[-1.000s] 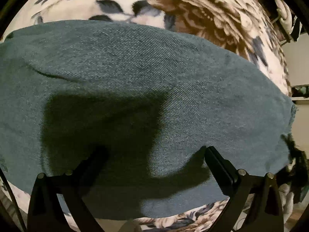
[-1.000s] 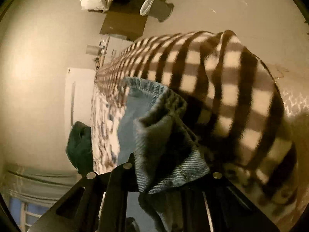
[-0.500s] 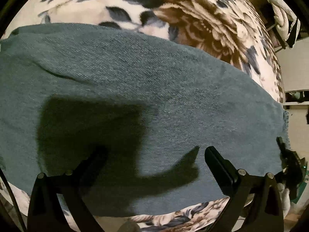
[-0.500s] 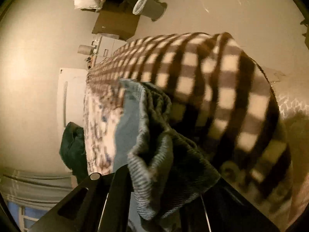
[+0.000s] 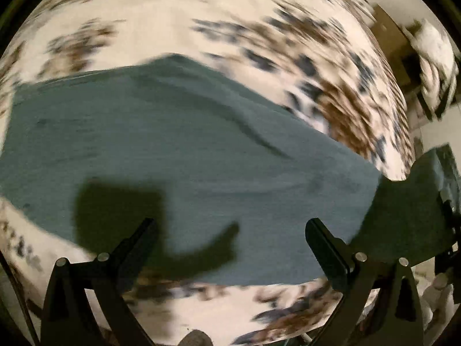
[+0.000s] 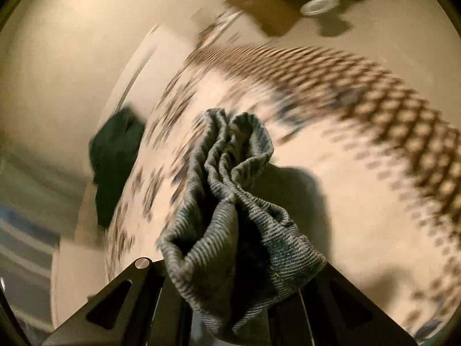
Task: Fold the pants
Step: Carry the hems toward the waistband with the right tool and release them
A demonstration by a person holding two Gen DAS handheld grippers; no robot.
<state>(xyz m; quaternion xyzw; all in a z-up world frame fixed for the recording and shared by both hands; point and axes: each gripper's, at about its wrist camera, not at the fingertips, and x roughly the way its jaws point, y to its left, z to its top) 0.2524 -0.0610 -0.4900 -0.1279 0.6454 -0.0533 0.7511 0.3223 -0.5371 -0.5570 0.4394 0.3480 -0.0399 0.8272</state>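
Since 1 s ago your right gripper [image 6: 245,274] swung its bunched hem up; it's clamped on the pants [image 5: 187,155], which lie mid-frame on the floral bedspread [image 5: 230,23]. Left gripper [image 5: 230,230] hovers w/ tongs apart. Denim looks heavy, floppy: grab hem edges.

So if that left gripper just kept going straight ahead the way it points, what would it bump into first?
Most likely the pants. The left gripper is open, its fingers spread over the denim lying on the floral bedspread, so the cloth comes first, with the bed just beneath. The picture is blurred, so how far off it is stays unclear.
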